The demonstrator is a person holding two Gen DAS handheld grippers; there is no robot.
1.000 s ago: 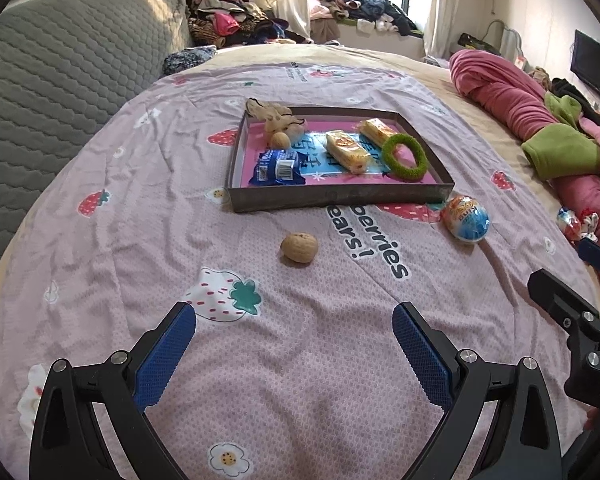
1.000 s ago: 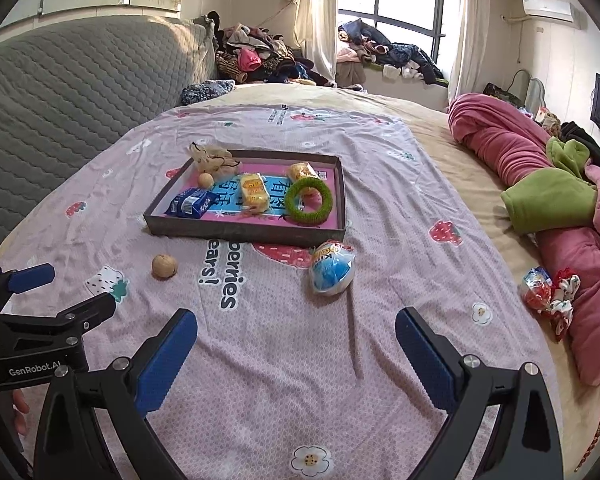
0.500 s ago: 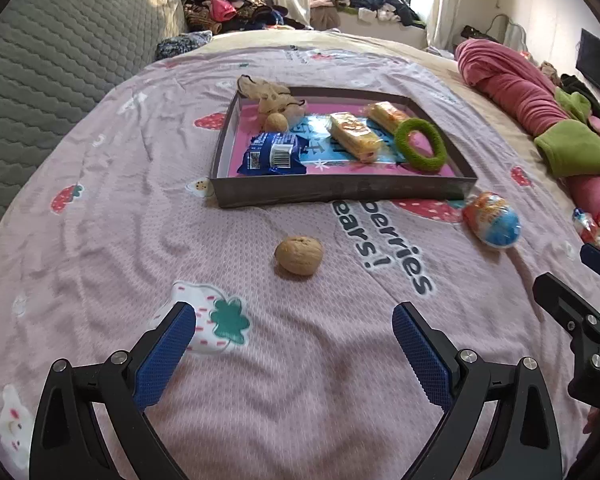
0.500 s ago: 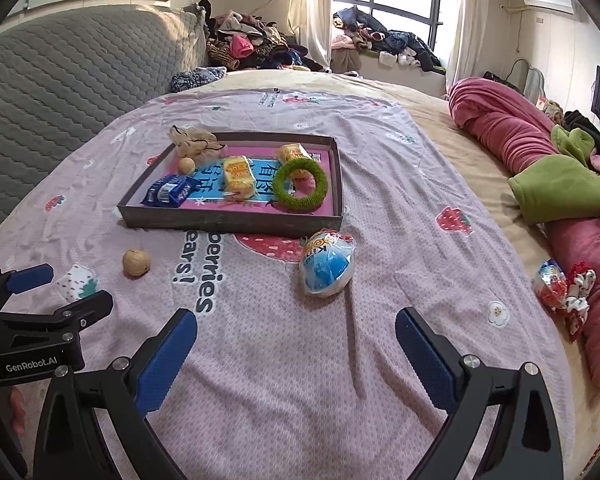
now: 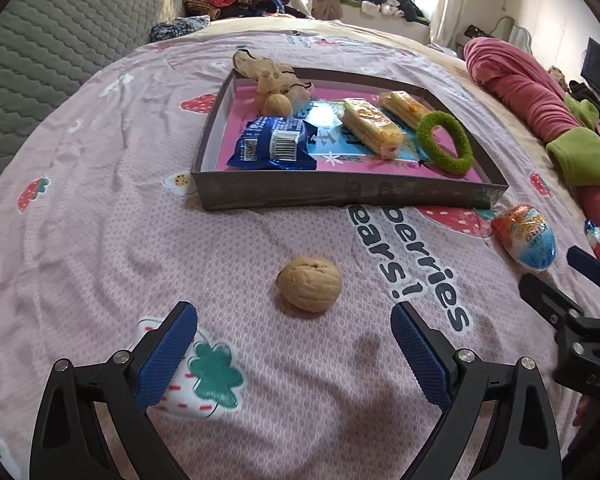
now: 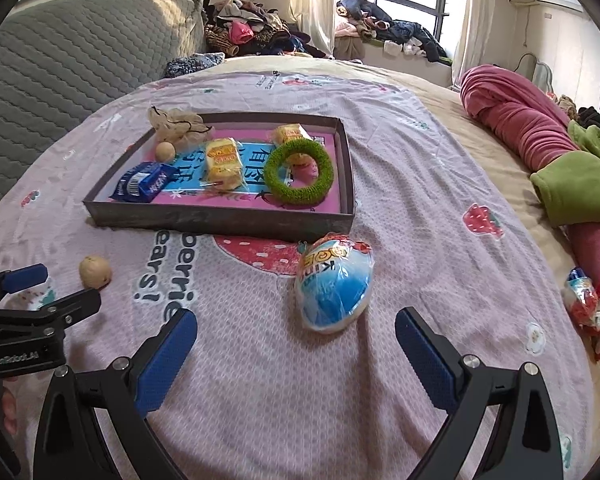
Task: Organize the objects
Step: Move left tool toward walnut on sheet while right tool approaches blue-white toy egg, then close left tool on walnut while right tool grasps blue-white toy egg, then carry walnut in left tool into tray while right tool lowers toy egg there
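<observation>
Left gripper: jaws spread wide, empty, touching nothing; walnut lies on the bedspread just beyond its fingertips. Right gripper: equally wide, empty; wrapped egg just ahead. Tray farther back.

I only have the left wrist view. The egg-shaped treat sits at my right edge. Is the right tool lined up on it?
Observer: Yes. The egg lies just ahead of the right tool, roughly centred between its open fingers, not touching.
Operator: Anything else loose on that side?
Observer: A crinkled red and white wrapper lies by the pink blanket, far right.
Operator: Can that view see my tool?
Observer: Yes, the left tool shows at its left edge, near the walnut.
</observation>
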